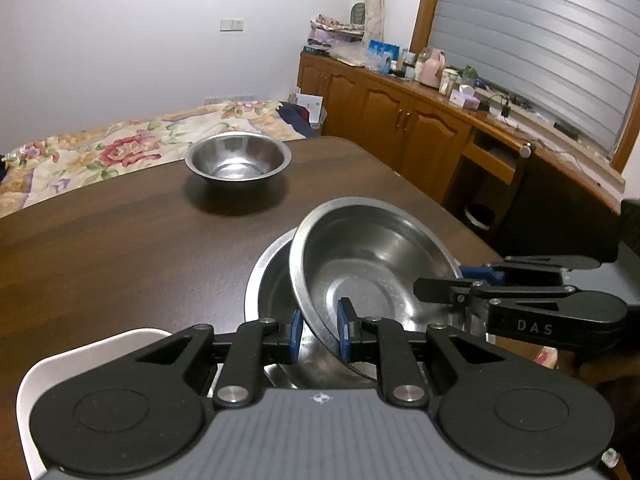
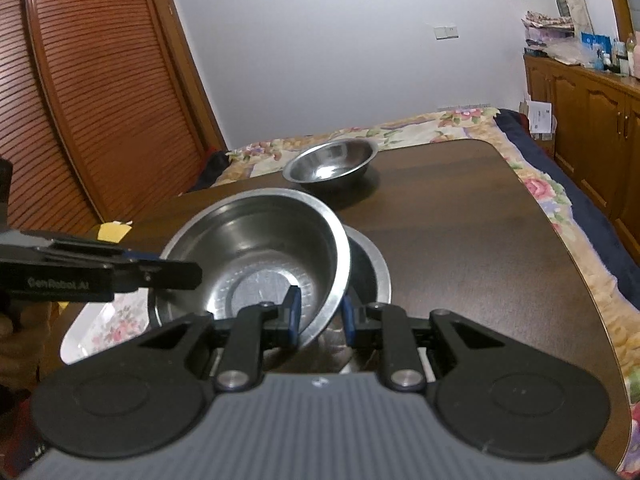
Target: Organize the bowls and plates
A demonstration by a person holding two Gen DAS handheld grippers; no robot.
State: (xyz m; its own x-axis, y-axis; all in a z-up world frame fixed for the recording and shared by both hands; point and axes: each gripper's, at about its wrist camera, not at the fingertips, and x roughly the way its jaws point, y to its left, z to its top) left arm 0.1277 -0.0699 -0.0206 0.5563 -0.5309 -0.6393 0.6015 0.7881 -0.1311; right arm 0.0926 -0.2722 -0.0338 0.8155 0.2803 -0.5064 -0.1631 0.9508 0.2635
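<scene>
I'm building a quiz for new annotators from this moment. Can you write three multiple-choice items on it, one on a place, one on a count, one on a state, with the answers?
1. Where does the small steel bowl stand?
A. alone at the far part of the table
B. inside the white plate
C. on the bed

2. How many steel bowls are in view?
A. one
B. two
C. three

3. How is the tilted bowl held?
A. by neither gripper
B. by the left gripper alone
C. by both grippers on its rim

Answers:
1. A, since it sits by itself near the far edge.
2. C: the far bowl, the tilted bowl and the lower bowl under it.
3. C, as the left gripper and the right gripper each pinch the rim.
</scene>
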